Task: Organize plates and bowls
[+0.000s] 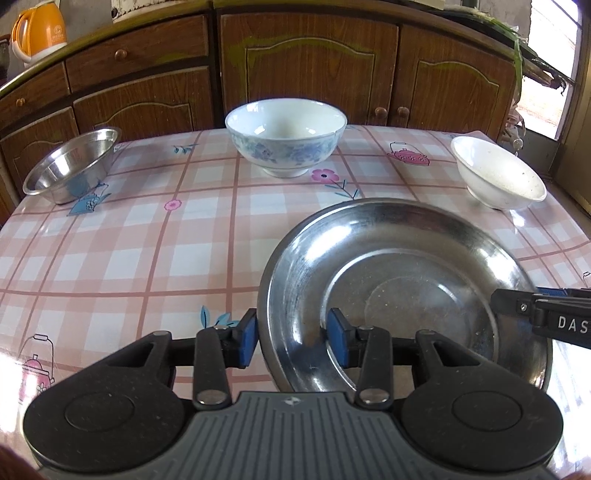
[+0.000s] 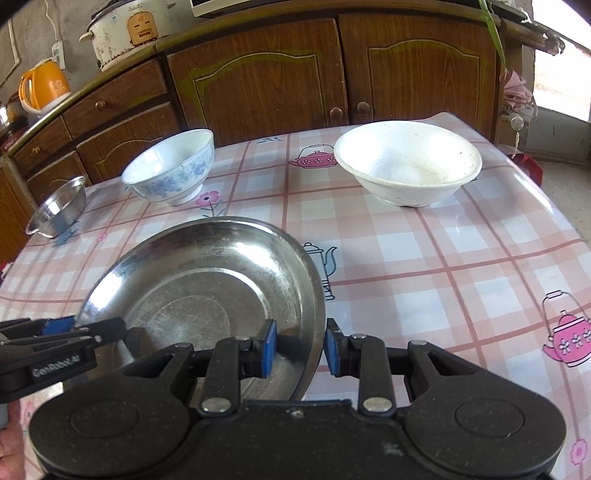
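Note:
A large steel plate (image 1: 402, 280) lies on the checked tablecloth, also seen in the right wrist view (image 2: 207, 280). My left gripper (image 1: 293, 341) straddles its left rim, jaws open with a gap to the rim. My right gripper (image 2: 301, 345) straddles its right rim, jaws open too. A blue-flowered china bowl (image 1: 286, 142) stands at the back middle, a white bowl (image 1: 498, 173) at the back right, and a small steel bowl (image 1: 72, 170) at the back left. All three show in the right wrist view: the china bowl (image 2: 171, 168), the white bowl (image 2: 408, 162), the small steel bowl (image 2: 59, 210).
The table (image 1: 129, 258) ends at wooden cabinets (image 1: 306, 66) behind. An orange kettle (image 1: 38, 31) and a rice cooker (image 2: 125, 31) stand on the counter. The table edge drops off on the right (image 2: 569, 206).

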A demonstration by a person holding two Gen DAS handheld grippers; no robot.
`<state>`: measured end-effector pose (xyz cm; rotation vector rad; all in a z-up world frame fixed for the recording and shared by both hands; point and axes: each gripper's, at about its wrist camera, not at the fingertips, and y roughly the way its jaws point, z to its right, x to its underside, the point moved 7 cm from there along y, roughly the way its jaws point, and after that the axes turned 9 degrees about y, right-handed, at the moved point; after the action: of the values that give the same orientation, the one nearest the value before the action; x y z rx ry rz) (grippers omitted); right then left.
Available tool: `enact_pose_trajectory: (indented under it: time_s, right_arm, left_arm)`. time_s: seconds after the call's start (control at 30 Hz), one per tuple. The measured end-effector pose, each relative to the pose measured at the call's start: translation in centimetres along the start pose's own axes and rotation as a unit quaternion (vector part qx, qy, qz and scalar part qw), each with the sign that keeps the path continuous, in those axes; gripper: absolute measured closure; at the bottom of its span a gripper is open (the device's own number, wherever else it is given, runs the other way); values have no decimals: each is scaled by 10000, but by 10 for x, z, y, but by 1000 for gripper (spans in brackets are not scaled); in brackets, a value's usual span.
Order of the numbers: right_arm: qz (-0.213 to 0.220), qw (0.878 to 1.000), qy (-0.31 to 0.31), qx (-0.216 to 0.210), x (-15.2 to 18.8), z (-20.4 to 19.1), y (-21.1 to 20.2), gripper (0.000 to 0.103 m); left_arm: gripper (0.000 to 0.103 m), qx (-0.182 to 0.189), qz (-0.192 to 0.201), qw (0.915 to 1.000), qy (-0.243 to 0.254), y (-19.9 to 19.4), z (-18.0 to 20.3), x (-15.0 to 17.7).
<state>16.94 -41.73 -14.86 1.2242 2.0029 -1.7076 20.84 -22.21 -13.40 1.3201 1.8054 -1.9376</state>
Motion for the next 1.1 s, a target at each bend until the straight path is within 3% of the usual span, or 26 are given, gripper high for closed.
enact_pose_trajectory:
  time_s: [0.33, 0.47, 0.7, 1.1]
  right_arm:
    - [350, 9993, 106, -25, -5, 2, -24, 66]
    - [443, 9989, 87, -144, -7, -5, -41, 59]
    - [533, 9978, -52, -379, -5, -35, -75, 42]
    - [540, 9944, -521, -745, -3, -114, -101, 39]
  left_arm:
    - [61, -156, 66, 9999, -6, -26, -9, -4]
    - [56, -230, 94, 9997, -71, -44, -17, -3]
    - [43, -398, 174, 9987, -251, -75, -35, -2]
    - [36, -700, 419, 9947, -624, -120, -79, -1]
